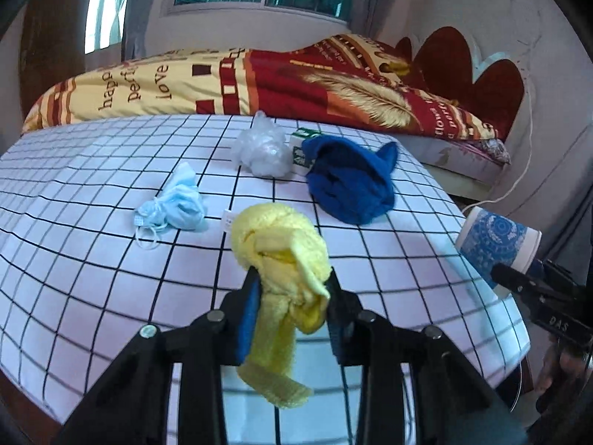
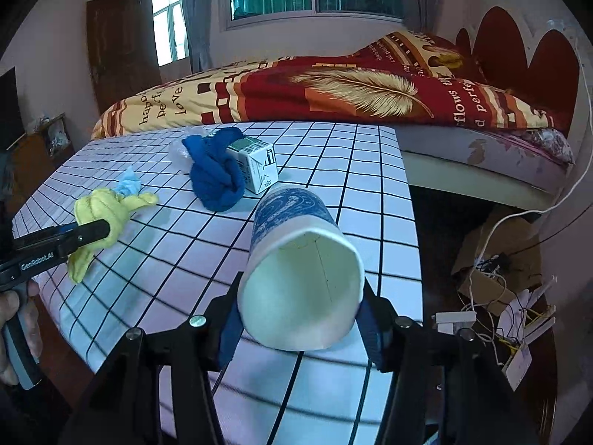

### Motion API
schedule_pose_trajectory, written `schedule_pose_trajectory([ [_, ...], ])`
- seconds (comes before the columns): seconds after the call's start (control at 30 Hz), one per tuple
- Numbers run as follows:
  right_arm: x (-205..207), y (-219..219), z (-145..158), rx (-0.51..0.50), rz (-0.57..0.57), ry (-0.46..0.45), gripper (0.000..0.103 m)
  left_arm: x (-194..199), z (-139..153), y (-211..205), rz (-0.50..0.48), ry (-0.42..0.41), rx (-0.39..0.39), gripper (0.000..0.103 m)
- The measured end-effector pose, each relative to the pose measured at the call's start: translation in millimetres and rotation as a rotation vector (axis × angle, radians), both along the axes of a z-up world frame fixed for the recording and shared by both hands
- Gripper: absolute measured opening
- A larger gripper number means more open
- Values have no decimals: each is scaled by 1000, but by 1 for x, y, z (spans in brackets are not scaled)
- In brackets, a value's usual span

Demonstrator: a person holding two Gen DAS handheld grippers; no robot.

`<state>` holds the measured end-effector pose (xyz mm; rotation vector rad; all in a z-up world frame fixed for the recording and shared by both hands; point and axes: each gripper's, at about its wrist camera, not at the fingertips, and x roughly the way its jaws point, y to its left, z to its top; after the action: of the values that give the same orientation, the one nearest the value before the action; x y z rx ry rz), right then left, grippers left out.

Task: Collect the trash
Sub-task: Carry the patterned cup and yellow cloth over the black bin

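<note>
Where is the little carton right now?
The carton stands at the table's far side, touching the blue cloth on its left in the right wrist view, with the crumpled plastic just beyond.

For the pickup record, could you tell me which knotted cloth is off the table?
The yellow cloth, clamped in the left gripper; the blue cloth lies on the table.

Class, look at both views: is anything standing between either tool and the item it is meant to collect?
Nothing visible does. The left tool is shut on the yellow cloth, and the right tool is shut on the paper cup. No bin shows.
</note>
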<state>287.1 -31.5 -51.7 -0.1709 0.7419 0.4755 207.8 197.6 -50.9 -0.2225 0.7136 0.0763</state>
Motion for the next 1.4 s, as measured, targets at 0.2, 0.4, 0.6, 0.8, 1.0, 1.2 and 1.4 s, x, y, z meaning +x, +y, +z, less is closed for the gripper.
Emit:
schedule_pose_trajectory([
  [0.2, -22, -12, 8, 2, -17, -12, 56, -22, 11, -20, -35, -28, 21, 34],
  [0.4, -42, -34, 21, 13, -51, -32, 56, -32, 20, -43, -85, -47, 26, 34],
  [0.6, -61, -64, 29, 17, -99, -52, 56, -37, 26, -77, -162, -69, 28, 34],
  [0.8, -71, -101, 28, 13, -164, -47, 56, -35, 27, -115, -250, -75, 25, 34],
  [1.0, -80, -143, 24, 1, -241, -38, 56, -31, 27, -150, -333, -76, 32, 34],
  [1.2, -90, -187, 20, 0, -322, -25, 56, -30, 25, -186, -410, -68, 36, 34],
  [1.4, -105, -224, 13, -2, -391, -12, 56, -33, 23, -226, -491, -68, 41, 34],
])
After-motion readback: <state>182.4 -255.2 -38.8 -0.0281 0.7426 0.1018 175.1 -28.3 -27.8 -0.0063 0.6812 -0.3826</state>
